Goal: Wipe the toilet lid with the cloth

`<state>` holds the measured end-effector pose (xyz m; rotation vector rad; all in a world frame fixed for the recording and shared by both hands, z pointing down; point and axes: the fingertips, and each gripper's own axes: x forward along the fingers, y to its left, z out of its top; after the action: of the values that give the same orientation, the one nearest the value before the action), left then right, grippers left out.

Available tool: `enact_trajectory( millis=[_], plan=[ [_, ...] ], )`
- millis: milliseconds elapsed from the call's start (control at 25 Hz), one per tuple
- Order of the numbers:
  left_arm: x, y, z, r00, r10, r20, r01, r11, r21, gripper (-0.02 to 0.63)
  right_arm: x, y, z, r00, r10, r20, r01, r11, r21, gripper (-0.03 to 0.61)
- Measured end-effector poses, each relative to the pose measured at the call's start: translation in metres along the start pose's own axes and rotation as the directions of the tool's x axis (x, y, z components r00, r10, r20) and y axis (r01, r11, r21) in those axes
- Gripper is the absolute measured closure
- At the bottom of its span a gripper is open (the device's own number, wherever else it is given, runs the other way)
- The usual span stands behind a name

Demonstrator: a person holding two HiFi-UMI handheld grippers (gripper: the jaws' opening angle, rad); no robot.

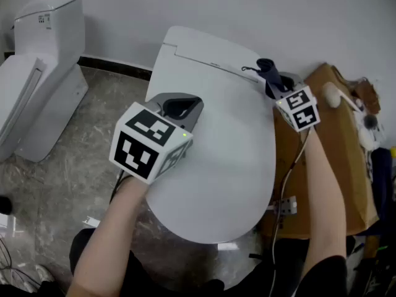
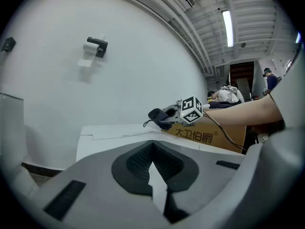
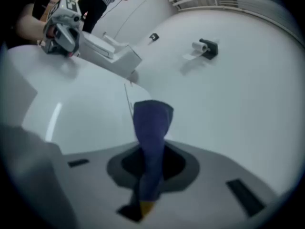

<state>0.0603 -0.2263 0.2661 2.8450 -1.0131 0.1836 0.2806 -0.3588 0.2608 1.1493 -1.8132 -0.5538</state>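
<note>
Head view: my two hands work over a closed white toilet lid, its long axis running from me toward the wall.
Left gripper: over the lid's left half, close to its left edge; fingers pressed together with nothing between them.
Right gripper: at the lid's rear right corner, near the hinge line; fingers pinching the cloth.
Cloth: dark blue, bunched into a narrow strip. Its long axis lies in line with my right fingers, and its free end points away from them toward the rear of the toilet and the wall. I cannot tell whether its tip touches the lid.
Open room: the broad middle and front of the lid lie bare between my two grippers.
Right edge: a cardboard box stands just beside the lid's right rim, and my right forearm crosses above it.
Left edge: marbled floor lies open beside the lid, with a second toilet well apart on the far left.
Rear edge: the lid ends at the white rear section, which stands against the wall.
Wall: a paper roll holder hangs high on it.
</note>
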Motion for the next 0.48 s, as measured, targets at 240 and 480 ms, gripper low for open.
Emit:
enact_trajectory(
  millis=[240,480],
  plan=[
    [-0.002,-0.003,-0.001,1.0,-0.01,0.006,0.01,1.0,0.006,0.601,0.023,0.011,-0.023,0.992,0.019,-0.121,-0.043,0.978,-0.202,0.512],
    [-0.002,-0.002,-0.002,1.0,-0.013,0.0,0.013,1.0,0.004,0.601,0.035,0.0,-0.021,0.988,-0.01,-0.154,-0.034,0.959,-0.28,0.512]
  ],
)
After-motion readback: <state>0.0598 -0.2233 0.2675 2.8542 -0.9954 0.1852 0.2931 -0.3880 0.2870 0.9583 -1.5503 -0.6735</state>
